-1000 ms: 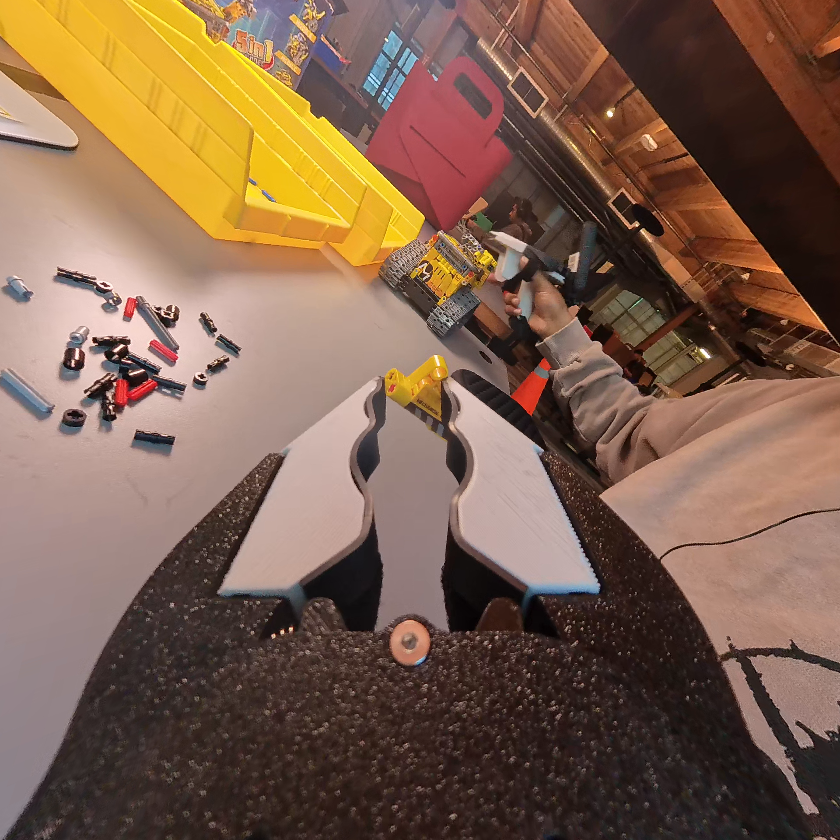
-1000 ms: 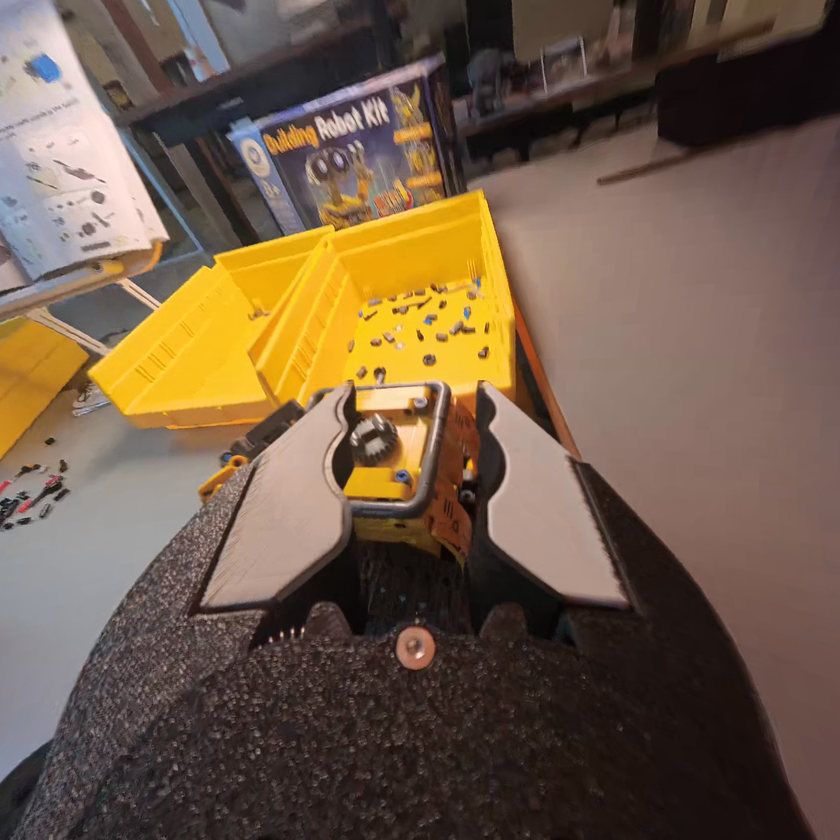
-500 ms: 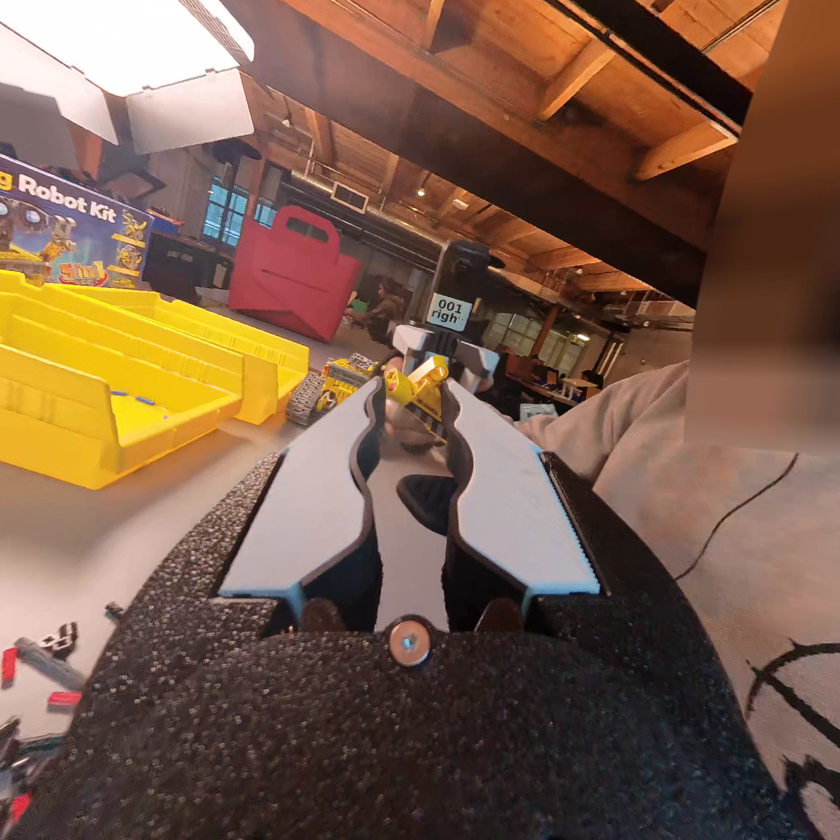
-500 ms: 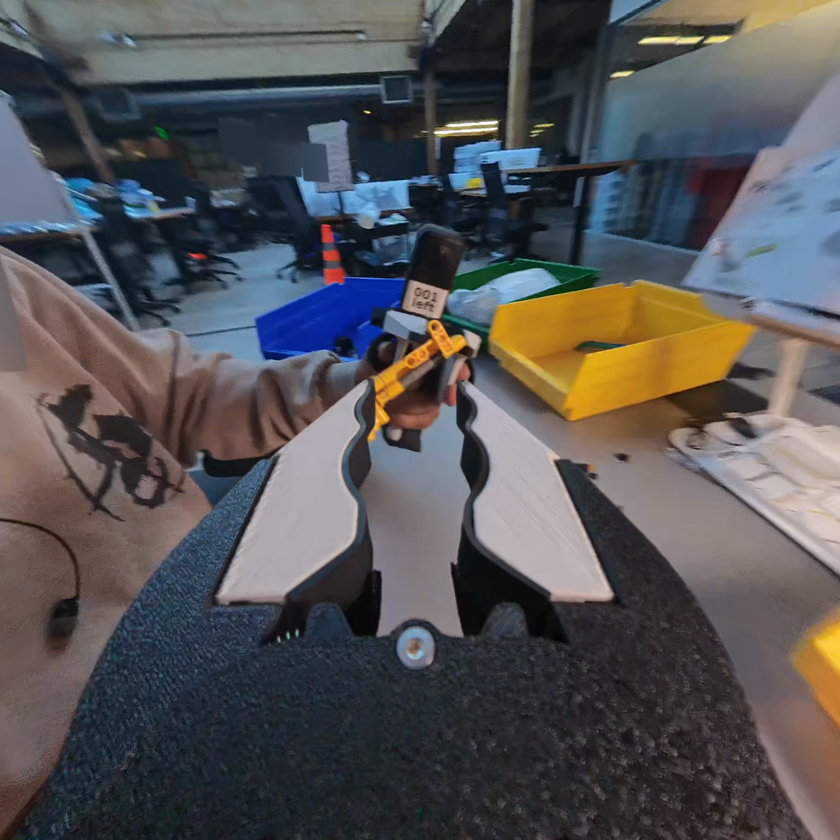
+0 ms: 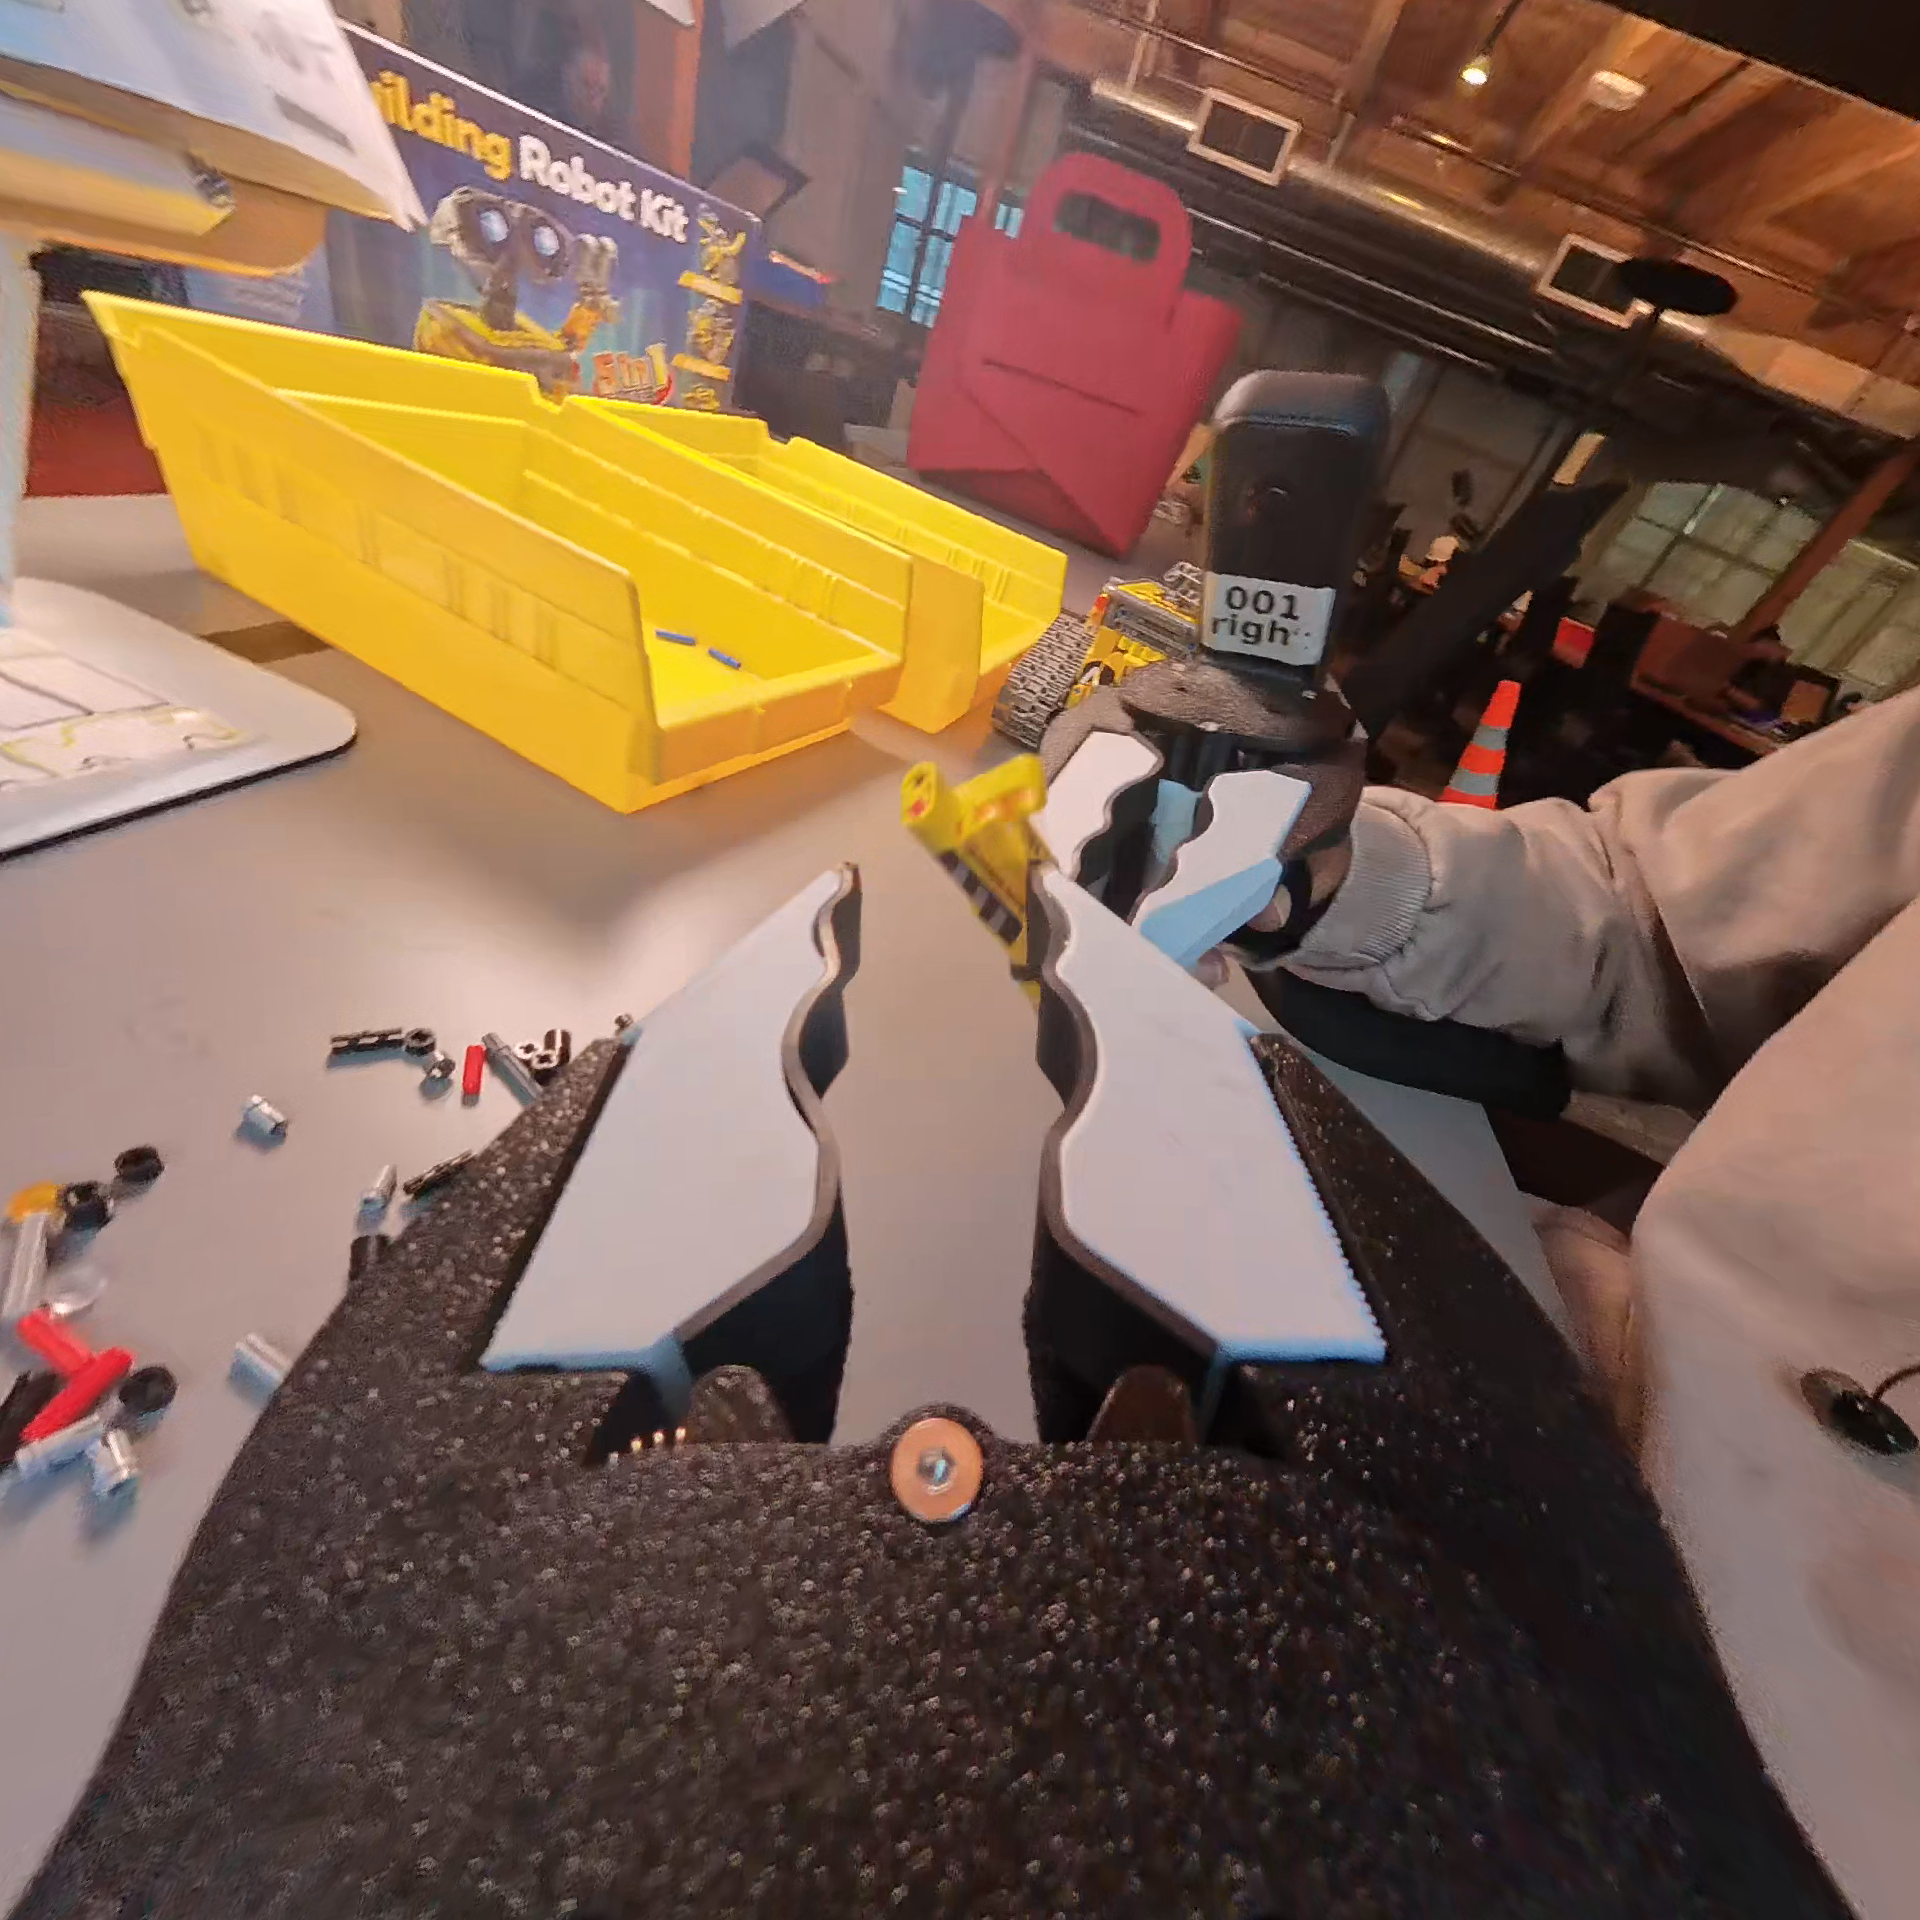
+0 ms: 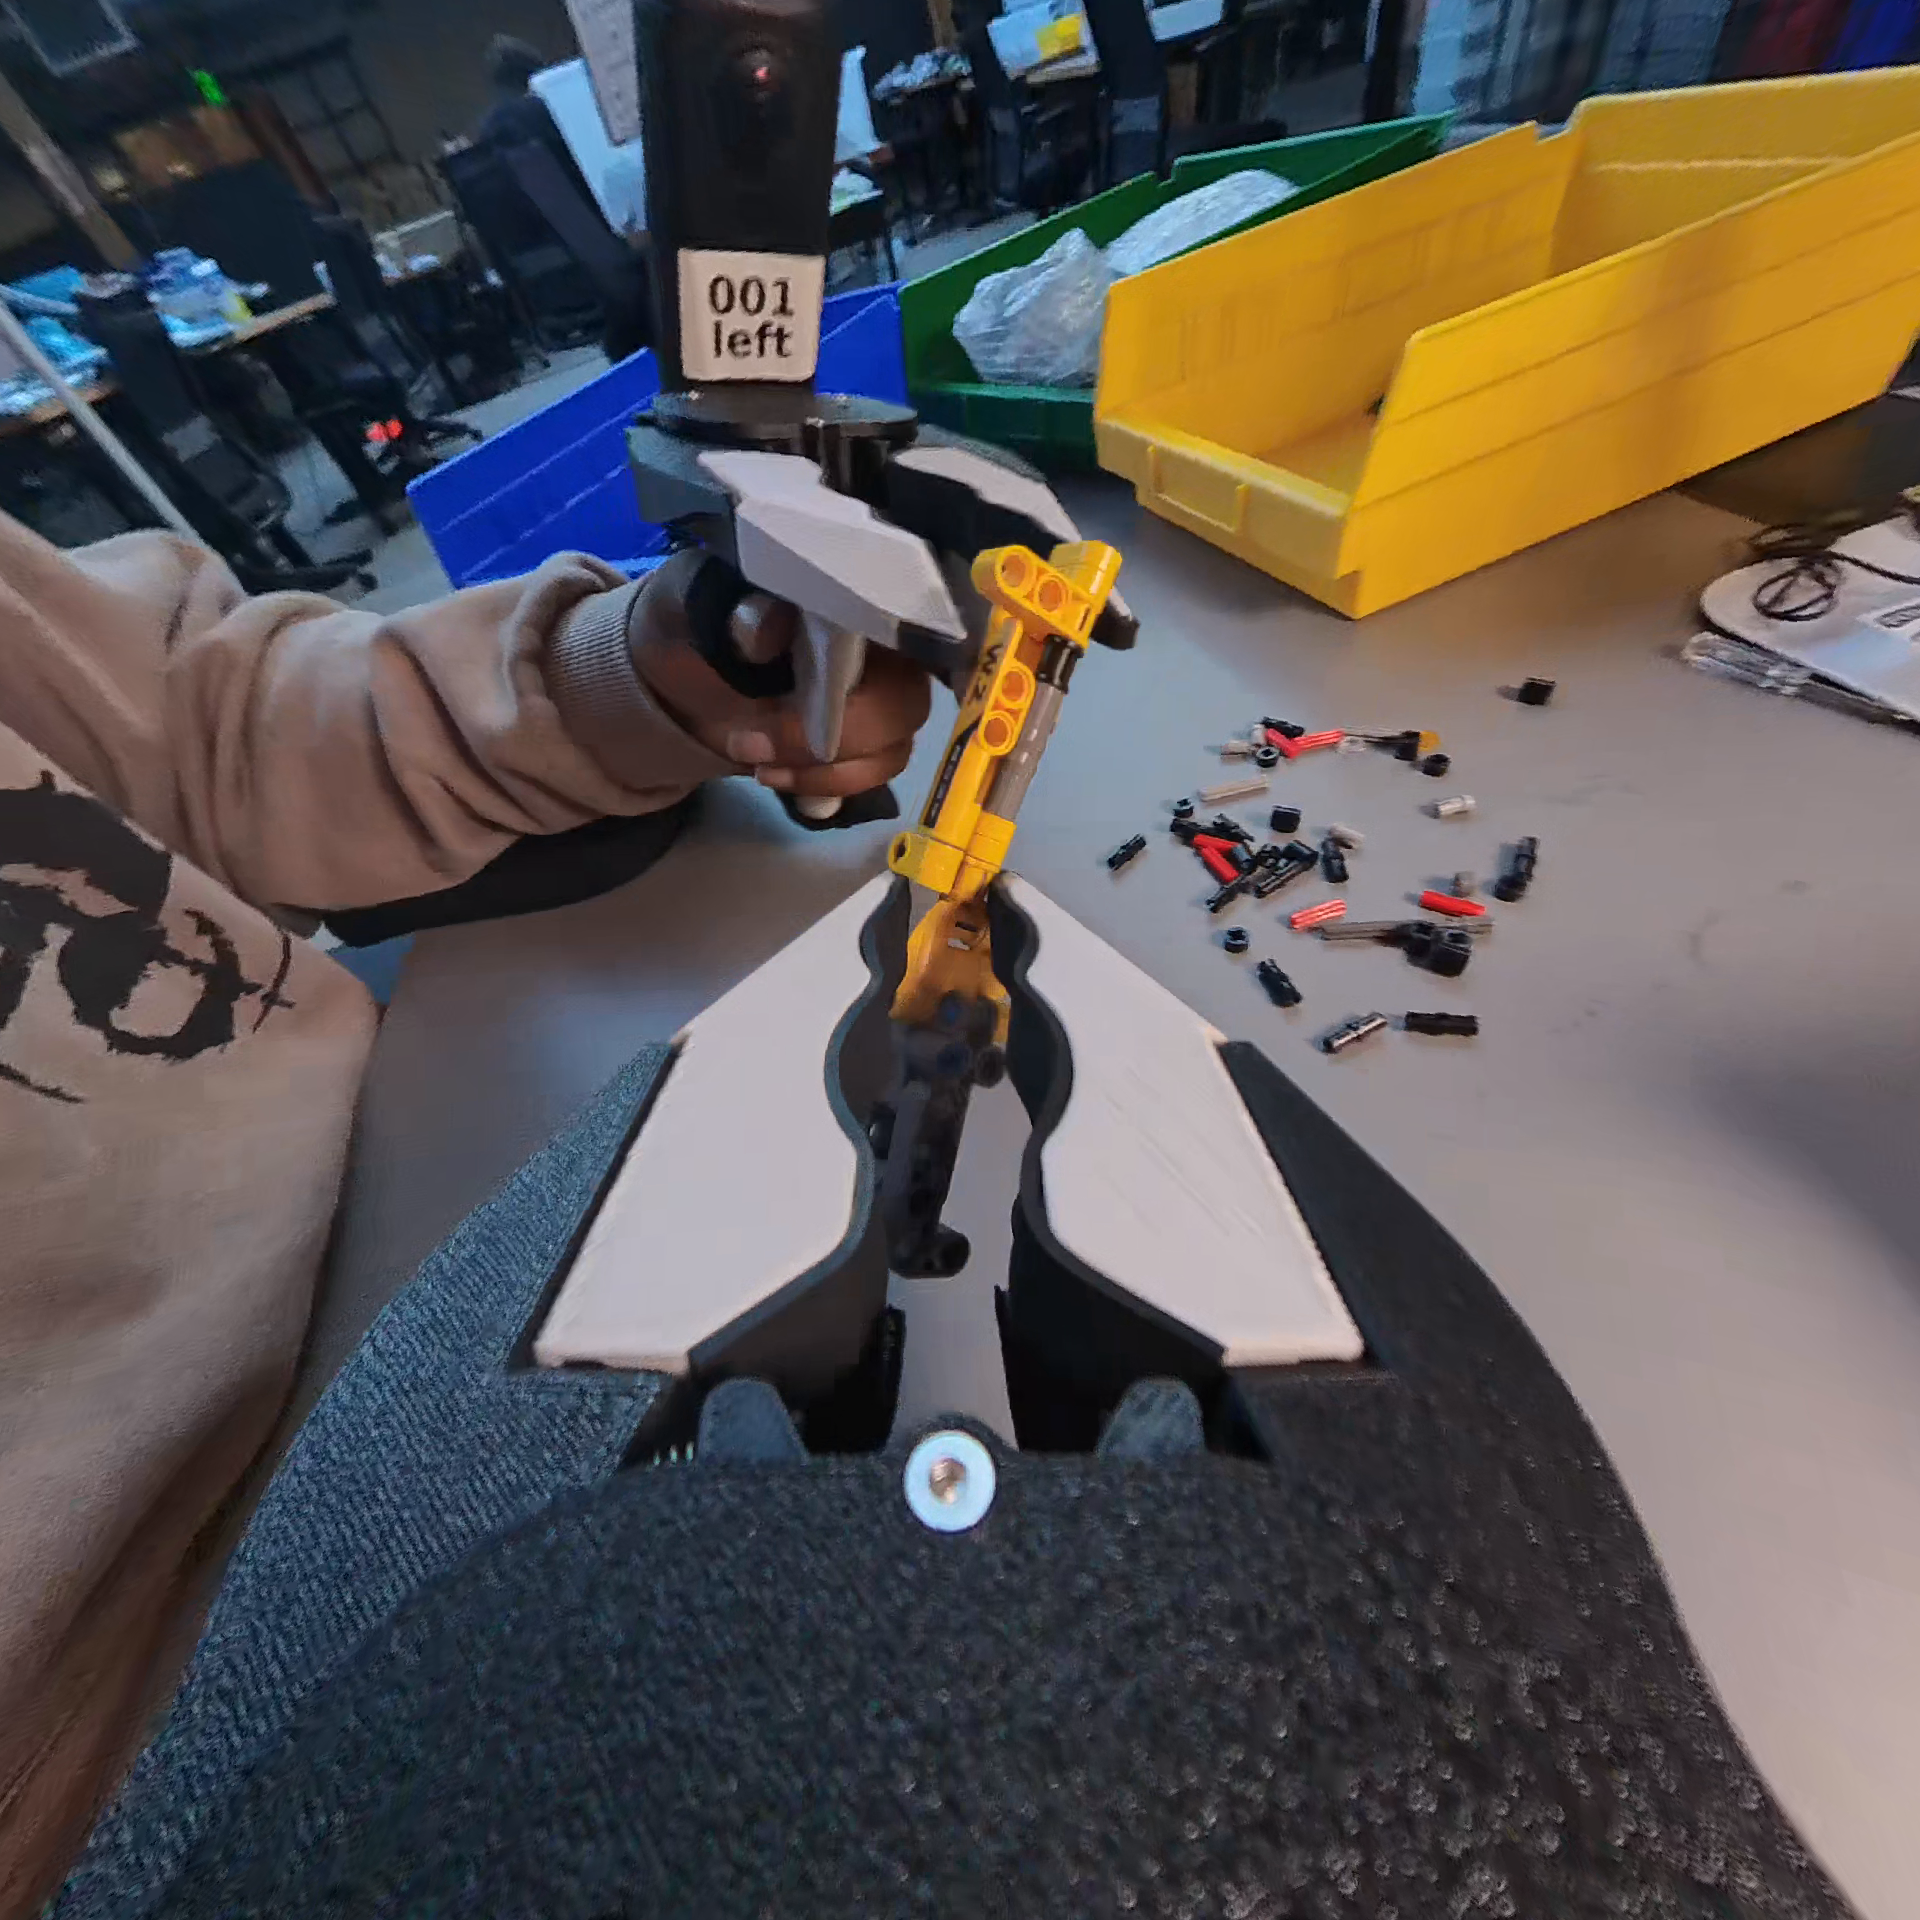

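A yellow and black toy-brick arm piece [image 6: 997,707] stands tilted above the grey table [image 6: 1662,1039]. My right gripper [image 6: 948,883] is shut on its lower yellow and black part. Its upper yellow end sits between the fingers of my left gripper [image 6: 1044,629], seen straight ahead in a person's hand. In the left wrist view my left gripper [image 5: 945,878] is open, with the piece [image 5: 977,831] against its right fingertip [image 5: 1049,904]. The right gripper [image 5: 1174,831] faces it just behind the piece.
Small black, red and grey parts lie loose on the table [image 6: 1330,862] [image 5: 83,1371]. Yellow bins [image 5: 520,582] [image 6: 1455,343], a kit box [image 5: 561,239], a tracked yellow model [image 5: 1101,644], green [image 6: 997,312] and blue [image 6: 540,478] bins and an instruction stand [image 5: 156,94] surround the work area. There is about 5 cm between the tips of the two grippers.
A second ago the right gripper held the tracked model and the left held the piece. The right gripper has since turned, come in and shut on the piece; the left jaws have opened.
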Action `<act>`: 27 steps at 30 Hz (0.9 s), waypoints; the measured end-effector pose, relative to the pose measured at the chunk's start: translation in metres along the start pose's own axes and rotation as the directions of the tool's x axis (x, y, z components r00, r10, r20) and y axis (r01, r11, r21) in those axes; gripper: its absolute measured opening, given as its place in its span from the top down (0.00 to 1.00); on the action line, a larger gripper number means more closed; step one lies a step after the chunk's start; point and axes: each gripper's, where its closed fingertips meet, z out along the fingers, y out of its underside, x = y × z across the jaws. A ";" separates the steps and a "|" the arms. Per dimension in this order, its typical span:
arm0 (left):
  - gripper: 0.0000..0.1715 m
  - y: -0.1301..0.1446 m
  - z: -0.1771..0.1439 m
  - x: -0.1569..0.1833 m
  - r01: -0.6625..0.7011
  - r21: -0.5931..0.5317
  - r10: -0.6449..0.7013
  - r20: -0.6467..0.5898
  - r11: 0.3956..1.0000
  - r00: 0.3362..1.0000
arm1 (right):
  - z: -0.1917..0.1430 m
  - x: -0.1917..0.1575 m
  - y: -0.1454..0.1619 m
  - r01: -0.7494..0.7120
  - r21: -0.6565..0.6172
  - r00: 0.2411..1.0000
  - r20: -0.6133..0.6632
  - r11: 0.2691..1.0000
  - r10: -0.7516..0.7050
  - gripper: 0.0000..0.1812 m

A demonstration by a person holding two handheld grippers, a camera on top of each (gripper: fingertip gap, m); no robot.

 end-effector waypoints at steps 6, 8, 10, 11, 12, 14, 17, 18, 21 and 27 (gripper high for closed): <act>0.81 -0.003 0.004 0.014 0.163 0.045 -0.157 -0.117 0.986 0.981 | 0.003 0.005 -0.015 0.033 0.108 0.994 -0.110 0.994 -0.021 0.93; 0.89 0.001 0.007 0.020 0.151 0.029 -0.146 -0.136 0.988 0.980 | 0.010 -0.003 -0.009 0.040 0.088 0.995 -0.100 0.995 -0.031 0.93; 0.90 0.005 0.009 0.023 0.125 0.004 -0.124 -0.135 0.992 0.983 | 0.015 -0.007 -0.004 0.049 0.066 0.993 -0.107 0.997 -0.042 0.94; 0.91 0.006 0.009 0.024 0.120 -0.008 -0.120 -0.133 0.993 0.984 | 0.016 -0.007 -0.002 0.064 0.056 0.992 -0.112 0.996 -0.057 0.93; 0.91 0.007 0.009 0.024 0.126 -0.016 -0.127 -0.135 0.992 0.983 | 0.016 -0.006 -0.001 0.075 0.048 0.991 -0.114 0.996 -0.069 0.93; 0.91 0.007 0.008 0.024 0.158 -0.027 -0.160 -0.152 0.987 0.975 | 0.015 -0.007 0.000 0.065 0.051 0.994 -0.090 0.997 -0.060 0.93; 0.92 0.012 0.006 0.016 0.188 -0.059 -0.194 -0.124 0.980 0.973 | 0.012 -0.003 0.000 0.044 0.050 0.997 -0.073 0.998 -0.041 0.90; 0.92 0.015 0.005 0.014 0.190 -0.077 -0.199 -0.116 0.979 0.973 | 0.010 0.001 0.000 0.038 0.054 0.996 -0.085 0.998 -0.033 0.88; 0.92 0.028 0.006 0.011 0.229 -0.151 -0.245 -0.101 0.962 0.964 | 0.006 0.010 -0.003 -0.006 0.088 0.996 -0.089 0.996 0.014 0.85; 0.91 0.051 0.011 0.029 0.205 -0.297 -0.256 -0.143 0.933 0.956 | 0.003 0.004 -0.005 0.076 0.079 0.996 -0.047 0.994 -0.072 0.73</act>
